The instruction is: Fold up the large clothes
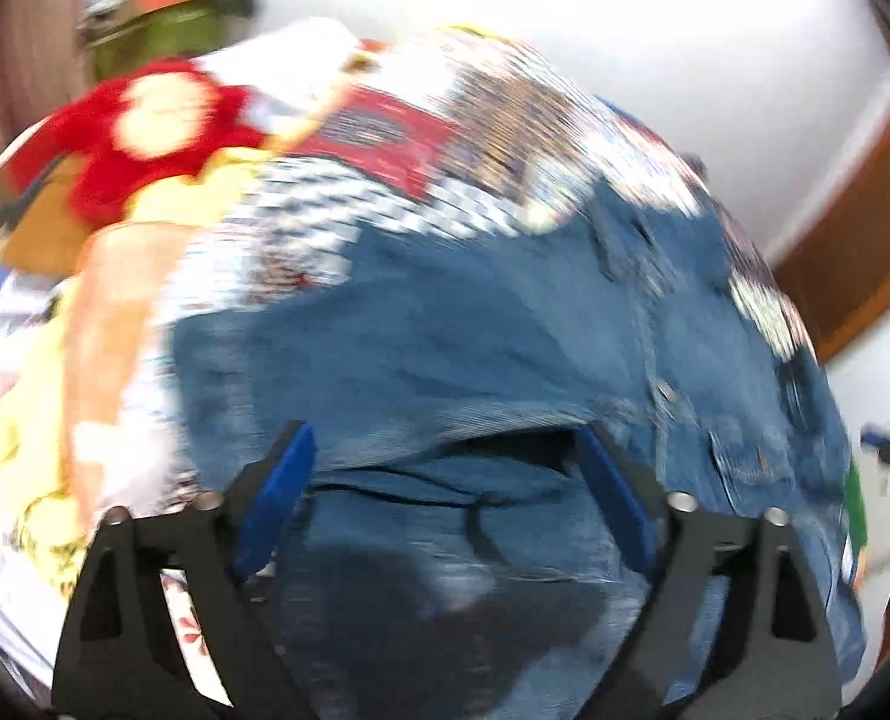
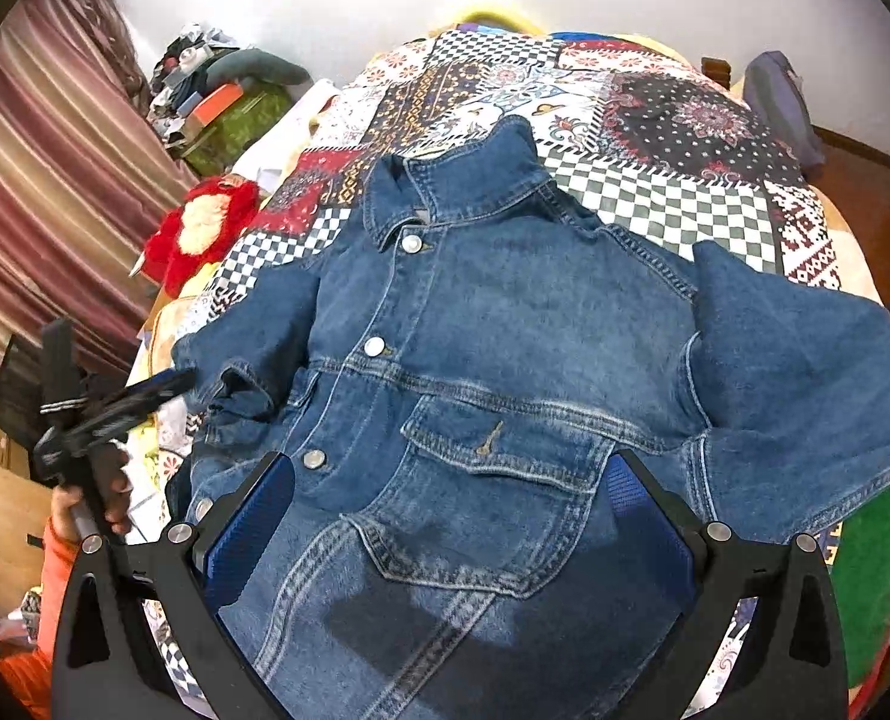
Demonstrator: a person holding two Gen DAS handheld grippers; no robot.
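A blue denim jacket [image 2: 505,312] with metal snap buttons and a flapped chest pocket lies front-up, collar toward the far edge of the bed's patchwork quilt [image 2: 655,138]. Both the left hand-held gripper [image 1: 445,468] and the right hand-held gripper [image 2: 451,516] hang released above the denim.

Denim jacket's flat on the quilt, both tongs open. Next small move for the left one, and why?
Probably lower the left tongs onto the near cuff of the blue denim jacket's sleeve and close. That sleeve lies bunched beside the button placket on the patchwork quilt, not yet folded in, and both the left and the right tongs are open and hold nothing.
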